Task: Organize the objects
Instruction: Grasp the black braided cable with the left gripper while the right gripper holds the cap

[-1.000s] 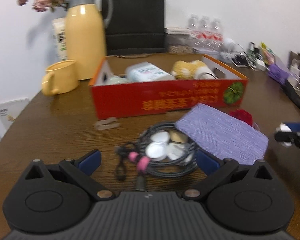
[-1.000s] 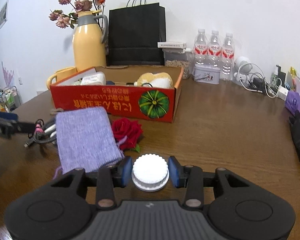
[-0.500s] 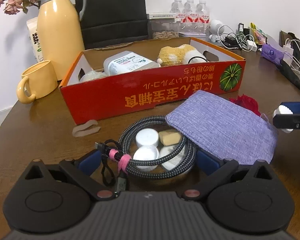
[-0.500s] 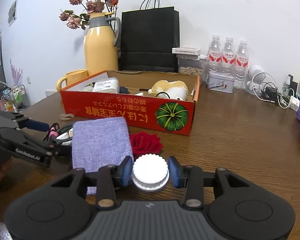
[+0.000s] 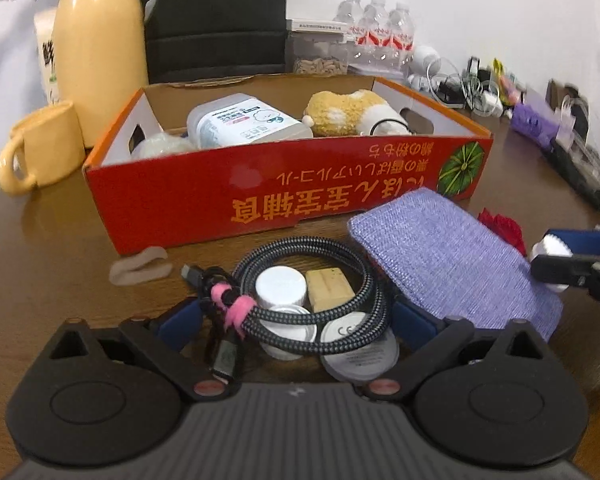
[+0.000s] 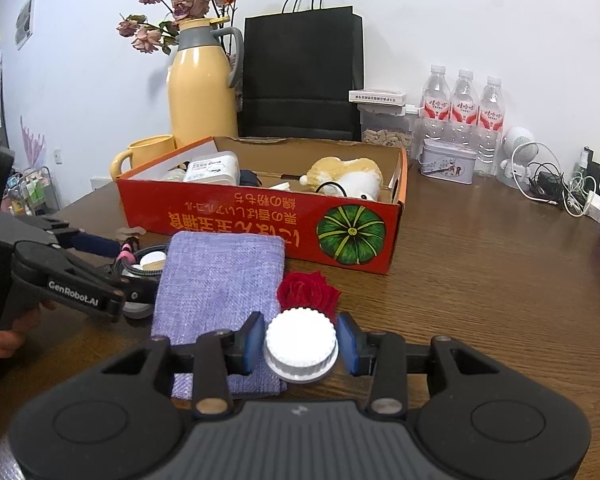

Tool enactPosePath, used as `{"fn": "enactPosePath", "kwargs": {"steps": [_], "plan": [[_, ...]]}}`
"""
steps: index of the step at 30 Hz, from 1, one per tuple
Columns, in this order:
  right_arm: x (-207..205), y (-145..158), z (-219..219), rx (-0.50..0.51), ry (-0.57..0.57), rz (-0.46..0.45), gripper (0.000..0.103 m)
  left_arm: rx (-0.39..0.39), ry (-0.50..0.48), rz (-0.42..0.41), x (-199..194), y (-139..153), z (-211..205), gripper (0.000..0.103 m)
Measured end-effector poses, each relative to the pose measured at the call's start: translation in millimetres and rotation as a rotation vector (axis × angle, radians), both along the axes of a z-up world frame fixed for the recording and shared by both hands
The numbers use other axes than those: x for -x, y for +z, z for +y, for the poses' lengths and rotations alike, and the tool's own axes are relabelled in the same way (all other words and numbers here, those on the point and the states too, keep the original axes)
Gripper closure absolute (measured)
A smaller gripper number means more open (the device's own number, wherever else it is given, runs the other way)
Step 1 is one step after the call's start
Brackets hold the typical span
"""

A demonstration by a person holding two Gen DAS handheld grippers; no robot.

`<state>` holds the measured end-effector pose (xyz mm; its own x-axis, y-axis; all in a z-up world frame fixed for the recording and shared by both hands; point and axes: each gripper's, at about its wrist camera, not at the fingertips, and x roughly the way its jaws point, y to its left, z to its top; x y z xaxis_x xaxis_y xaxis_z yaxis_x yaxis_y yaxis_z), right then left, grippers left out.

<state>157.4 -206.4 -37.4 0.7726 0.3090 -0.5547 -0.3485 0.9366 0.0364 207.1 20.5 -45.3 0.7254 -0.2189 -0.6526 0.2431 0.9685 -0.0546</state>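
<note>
My right claw (image 6: 300, 344) is partly open around a white ridged cap (image 6: 300, 342), its blue pads close on either side; I cannot tell whether they press it, and it sits over the wooden table (image 6: 480, 300) just in front of a red fabric rose (image 6: 306, 290). My left claw (image 5: 296, 320) stands wide, its fingers either side of a coiled braided cable (image 5: 312, 292) tied with a pink band, touching nothing that I can make out. The coil lies flat, its plug ends pointing toward the table's left edge, and inside its ring sit white round discs (image 5: 280, 286) and a small tan block (image 5: 330, 284). A folded purple cloth (image 6: 220, 288) lies just beside the coil, its long axis running from me toward the box. The red cardboard box (image 6: 260, 220) stands behind, long side facing me, printed upside down with orange characters and a green pumpkin; it holds a white labelled pack (image 5: 248, 122) whose print is too small to read, a yellow and white plush toy (image 6: 348, 176) and a pale round thing. The left claw's arm reads "GenRobot.AI". Behind the box stand a yellow mug (image 6: 148, 152), a yellow flask (image 6: 202, 84) with dried flowers behind it, a black paper bag (image 6: 300, 72) and three water bottles (image 6: 464, 104).
</note>
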Motion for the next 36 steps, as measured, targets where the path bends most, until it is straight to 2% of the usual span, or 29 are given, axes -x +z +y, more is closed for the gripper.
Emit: {"fn": "enactPosePath", "kwargs": {"steps": [2,4,11,16,22,24,28,32,34,36], "plan": [[-1,-1,-1,-0.002,-0.002,0.001,0.065,0.000,0.003,-0.017,4,0,0,0.006],[-2,-1,-1,-0.005,-0.004,0.002,0.065,-0.009,-0.001,-0.047,10,2,-2,0.016],[-3,-2,-3,-0.013,-0.006,-0.001,0.065,-0.029,0.016,-0.083,24,6,-2,0.017],[-4,-1,-8,-0.022,-0.014,-0.009,0.065,-0.010,0.031,-0.111,36,12,6,0.018],[-4,0,-10,-0.030,-0.018,-0.016,0.065,-0.001,0.064,-0.064,42,10,12,0.014],[-4,-1,-10,-0.032,-0.020,-0.016,0.065,0.018,0.081,-0.063,41,11,14,0.000],[-4,-1,-9,-0.033,-0.020,-0.017,0.065,0.027,0.128,-0.032,32,13,9,0.000],[-4,-1,-8,-0.034,-0.019,-0.016,0.065,-0.038,0.219,0.042,15,5,-4,0.000],[-4,-1,-7,-0.035,-0.019,-0.016,0.065,-0.081,0.236,0.042,11,1,-12,0.000],[-4,-1,-8,-0.038,-0.019,-0.017,0.065,-0.071,0.253,0.032,12,0,-11,0.002]]}}
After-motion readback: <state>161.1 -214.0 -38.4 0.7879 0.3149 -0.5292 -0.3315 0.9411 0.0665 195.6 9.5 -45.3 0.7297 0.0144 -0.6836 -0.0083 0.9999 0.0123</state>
